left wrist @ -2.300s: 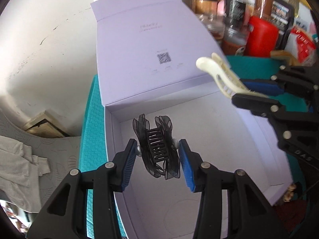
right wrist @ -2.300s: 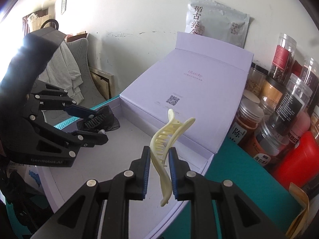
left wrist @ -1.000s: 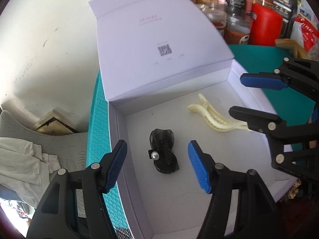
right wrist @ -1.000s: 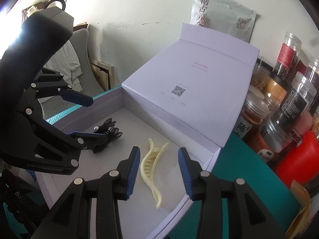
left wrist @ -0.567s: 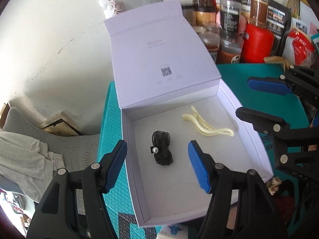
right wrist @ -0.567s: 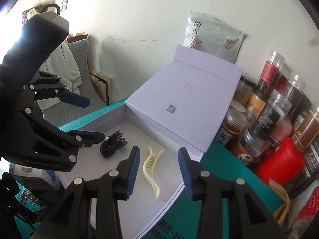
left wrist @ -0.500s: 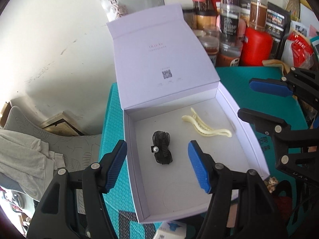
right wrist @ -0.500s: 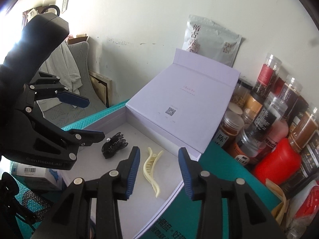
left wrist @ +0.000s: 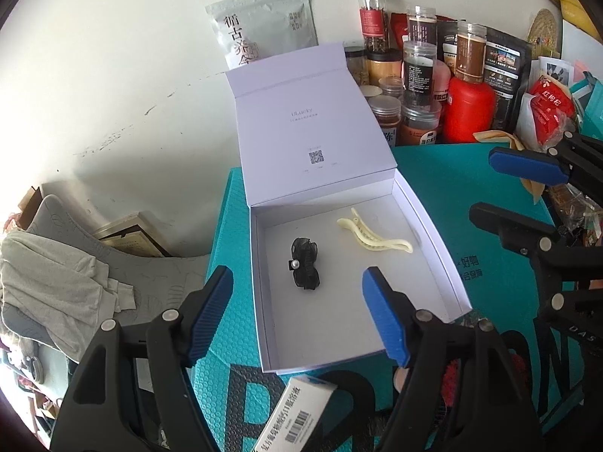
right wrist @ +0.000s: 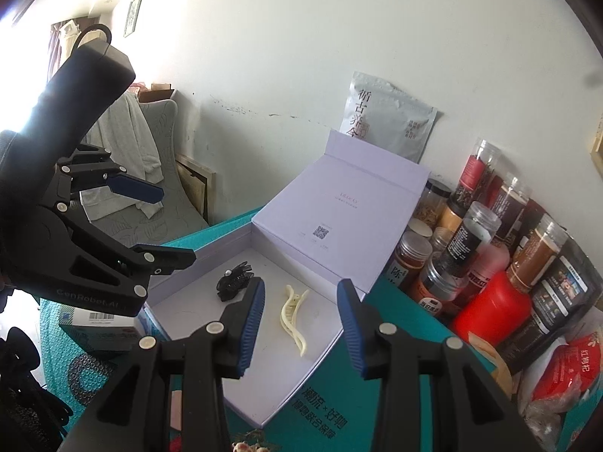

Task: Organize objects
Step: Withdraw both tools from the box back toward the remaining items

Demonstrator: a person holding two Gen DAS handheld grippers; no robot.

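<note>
With the black claw clip [left wrist: 305, 263] and cream hair clip [left wrist: 373, 235] lying apart at frame centre inside the white box [left wrist: 433, 233], the left gripper [left wrist: 297, 316] and right gripper [right wrist: 299, 324], both wide-jawed, just widened further and empty, should be lifted clear of the box walls.

We see a black claw hair clip [left wrist: 305, 263] and a long cream hair clip [left wrist: 371, 239] lying flat and apart inside an open lilac box [left wrist: 446, 263], its lid [left wrist: 309, 128] tilted back.
</note>
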